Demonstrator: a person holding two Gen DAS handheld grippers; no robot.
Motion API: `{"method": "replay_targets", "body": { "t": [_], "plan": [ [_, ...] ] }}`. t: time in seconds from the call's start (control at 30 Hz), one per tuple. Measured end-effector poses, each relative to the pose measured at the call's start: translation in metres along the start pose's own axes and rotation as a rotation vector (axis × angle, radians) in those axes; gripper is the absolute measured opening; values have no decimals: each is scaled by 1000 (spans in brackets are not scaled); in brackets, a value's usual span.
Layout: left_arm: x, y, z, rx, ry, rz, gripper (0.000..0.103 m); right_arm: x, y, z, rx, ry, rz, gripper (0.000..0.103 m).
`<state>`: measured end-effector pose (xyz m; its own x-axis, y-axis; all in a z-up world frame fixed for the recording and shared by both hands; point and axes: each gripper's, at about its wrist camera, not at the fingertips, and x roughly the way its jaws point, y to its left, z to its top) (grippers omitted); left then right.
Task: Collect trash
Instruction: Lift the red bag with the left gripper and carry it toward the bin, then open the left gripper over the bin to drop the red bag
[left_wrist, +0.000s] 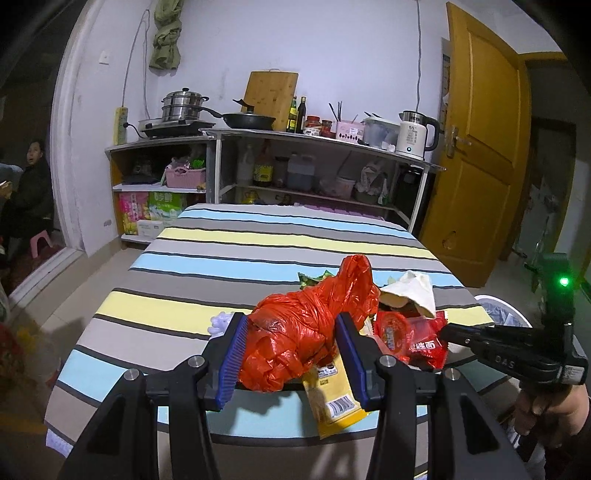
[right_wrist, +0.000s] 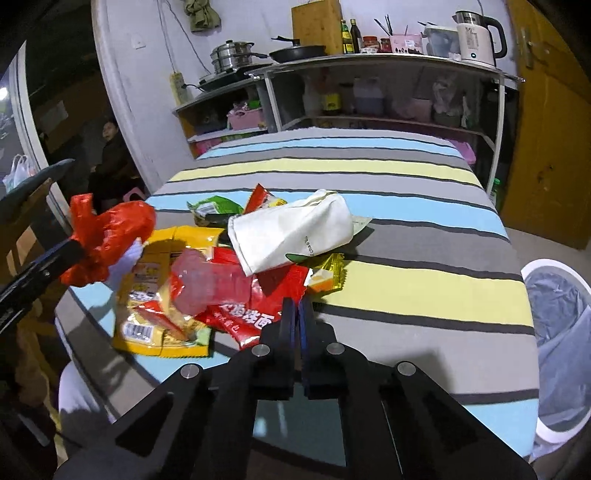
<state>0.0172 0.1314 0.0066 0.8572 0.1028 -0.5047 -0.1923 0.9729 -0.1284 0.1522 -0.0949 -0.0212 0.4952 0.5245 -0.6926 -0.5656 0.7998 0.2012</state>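
The left gripper (left_wrist: 291, 354) has its jaws clamped on a crumpled red plastic bag (left_wrist: 310, 325), held raised above the near edge of the counter (left_wrist: 258, 254), which is covered by a striped cloth. The right gripper (right_wrist: 296, 314) has its jaws pressed together with nothing between them, tips just above a red snack wrapper (right_wrist: 255, 317).

Readable markings:
- Red snack wrapper — large white Chinese characters; wording only partly legible.
- White paper bag (right_wrist: 291, 229) — small dark print along one edge, too small to read.
- Yellow packet (right_wrist: 147, 295) — barcode panel visible; other text blurred.
- Kettle (left_wrist: 413, 134) on the shelf behind — display reads "55".

The remaining trash lies in a heap at the near edge of the counter: a clear pink plastic piece (right_wrist: 207, 284), a green wrapper (right_wrist: 214, 208), a small gold wrapper (right_wrist: 328, 273). Lower items are partly covered by those above.

A white bin (right_wrist: 561, 343) with a grey liner stands beside the counter's right edge — cut off by the frame.
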Motion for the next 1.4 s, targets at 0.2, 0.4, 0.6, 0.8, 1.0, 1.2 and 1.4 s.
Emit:
{"method": "replay_targets", "body": {
  "t": [0.2,0.4,0.6,0.8,1.0,1.2,1.4],
  "plan": [
    [-3,-10,4,14,-8,-11,48,-25,-2,1,-2,-50,-2,0],
    [-7,-24,7,32,-17,-27,48,-42,-4,6,-10,-92,-19,0],
    [-8,-36,10,45,-21,-44,48,-59,-5,11,-21,-139,-35,0],
    [-2,-50,18,59,-22,-70,48,-71,-16,14,-3,-170,-56,0],
    [10,-79,27,90,-15,-111,48,-87,-37,12,36,-200,-96,0],
    [22,-119,33,134,-10,-173,48,-105,-66,7,88,-229,-146,0],
    [40,-172,35,188,13,-254,48,-126,-103,-4,154,-251,-219,0]
  ]
}}
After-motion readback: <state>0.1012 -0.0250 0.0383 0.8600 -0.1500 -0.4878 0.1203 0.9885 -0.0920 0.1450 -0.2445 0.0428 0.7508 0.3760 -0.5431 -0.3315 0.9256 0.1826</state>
